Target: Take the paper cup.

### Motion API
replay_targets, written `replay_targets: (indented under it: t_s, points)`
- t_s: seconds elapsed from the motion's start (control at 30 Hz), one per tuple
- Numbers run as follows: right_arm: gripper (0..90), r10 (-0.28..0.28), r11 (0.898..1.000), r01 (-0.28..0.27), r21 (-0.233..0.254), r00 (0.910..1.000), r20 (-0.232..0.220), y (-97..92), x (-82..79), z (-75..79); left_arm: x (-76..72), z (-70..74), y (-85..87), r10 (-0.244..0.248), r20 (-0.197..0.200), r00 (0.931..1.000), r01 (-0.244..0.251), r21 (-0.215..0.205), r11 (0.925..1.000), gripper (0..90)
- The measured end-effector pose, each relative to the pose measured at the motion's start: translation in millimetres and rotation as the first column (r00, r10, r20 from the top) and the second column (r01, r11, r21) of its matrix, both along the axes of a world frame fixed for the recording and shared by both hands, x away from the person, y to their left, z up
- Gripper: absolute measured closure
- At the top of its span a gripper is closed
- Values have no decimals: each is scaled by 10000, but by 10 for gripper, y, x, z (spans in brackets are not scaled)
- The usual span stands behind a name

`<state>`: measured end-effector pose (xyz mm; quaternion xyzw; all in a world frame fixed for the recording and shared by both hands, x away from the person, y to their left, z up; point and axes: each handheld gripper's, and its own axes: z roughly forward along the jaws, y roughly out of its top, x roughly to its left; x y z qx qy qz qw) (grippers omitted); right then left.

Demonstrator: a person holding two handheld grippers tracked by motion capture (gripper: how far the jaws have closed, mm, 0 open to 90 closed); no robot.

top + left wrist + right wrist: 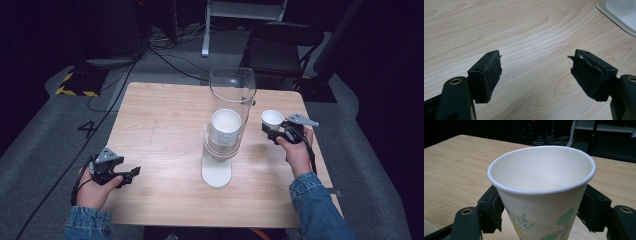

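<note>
Cup point(541, 195) upright, mouth up, clamped in right gripper point(541, 215); left gripper point(536, 75) open, empty.

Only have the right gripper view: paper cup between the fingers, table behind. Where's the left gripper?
Observer: The left gripper is at the near left corner of the table, fingers apart with nothing between them.
Operator: What stands between the two grippers?
Observer: A clear tube, upright on a white base, with a white cup inside it.
Operator: Is my cup touching it?
Observer: No. The paper cup in the right gripper is upright just right of the tube, apart from it.
</note>
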<state>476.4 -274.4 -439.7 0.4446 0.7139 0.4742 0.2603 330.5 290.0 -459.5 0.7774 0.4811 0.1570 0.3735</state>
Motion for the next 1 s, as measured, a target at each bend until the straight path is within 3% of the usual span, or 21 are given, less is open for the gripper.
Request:
replay_targets:
  t_s: [0.5,1.0]
  points:
    - [294,38,9983,-72,-580,9983,-582,149,94,-197,4,-16,-2,-14,-19,10000,14,46,10000,237]
    - [288,208,9970,-273,-719,9957,-908,231,86,-329,6,-18,6,-34,-9,10000,34,39,10000,238]
